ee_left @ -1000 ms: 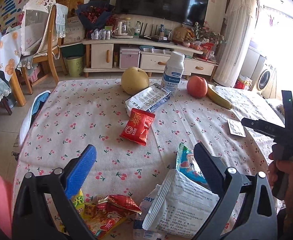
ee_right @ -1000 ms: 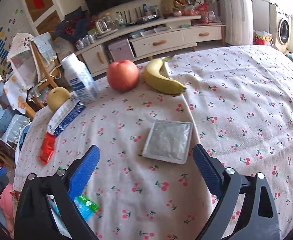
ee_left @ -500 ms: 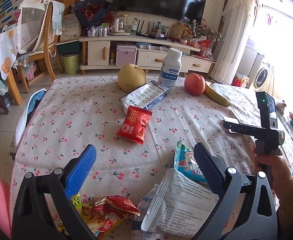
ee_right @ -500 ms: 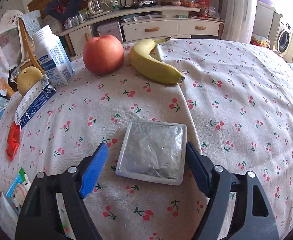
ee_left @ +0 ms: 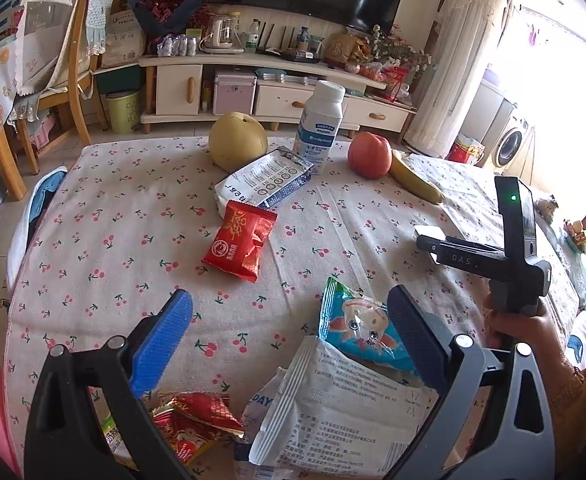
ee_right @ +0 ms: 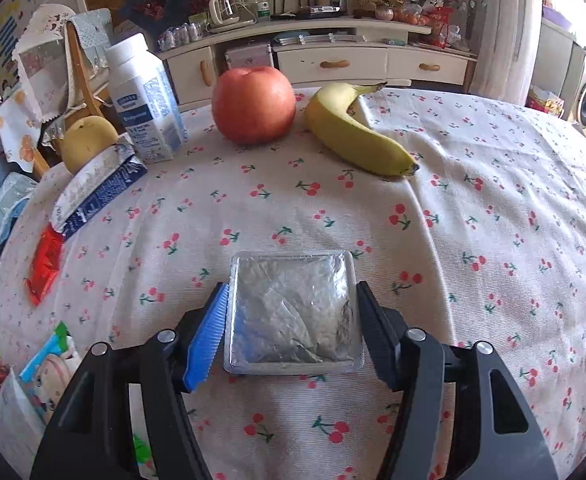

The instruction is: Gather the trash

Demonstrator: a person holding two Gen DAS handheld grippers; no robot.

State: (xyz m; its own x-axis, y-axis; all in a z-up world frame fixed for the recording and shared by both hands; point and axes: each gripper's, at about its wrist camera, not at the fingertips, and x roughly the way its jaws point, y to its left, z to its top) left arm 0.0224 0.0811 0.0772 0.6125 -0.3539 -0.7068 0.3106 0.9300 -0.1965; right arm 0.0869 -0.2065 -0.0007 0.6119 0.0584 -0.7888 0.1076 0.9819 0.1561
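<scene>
A square silver foil packet (ee_right: pixel 293 312) lies flat on the cherry-print tablecloth (ee_right: pixel 473 208). My right gripper (ee_right: pixel 291 287) straddles it, jaws closing, with the pads at its left and right edges; the packet is undeformed. In the left wrist view a hand holds that right gripper (ee_left: pixel 427 240) low over the cloth at the right. My left gripper (ee_left: pixel 289 300) hangs open above a pile of wrappers: a white bag (ee_left: pixel 345 412), a blue-green snack wrapper (ee_left: pixel 357 328) and red-gold wrappers (ee_left: pixel 189 424). A red packet (ee_left: pixel 239 242) and a white-blue pouch (ee_left: pixel 265 178) lie further back.
At the table's far side stand a milk bottle (ee_left: pixel 321 124), a pear (ee_left: pixel 237 142), an apple (ee_left: pixel 369 154) and a banana (ee_left: pixel 413 182). A wooden chair (ee_left: pixel 73 80) is at the far left. A TV cabinet (ee_left: pixel 253 80) lines the back wall.
My right gripper has come down and forward over the foil packet, and its jaws have narrowed from wide apart to the packet's edges. The left gripper has barely shifted.
</scene>
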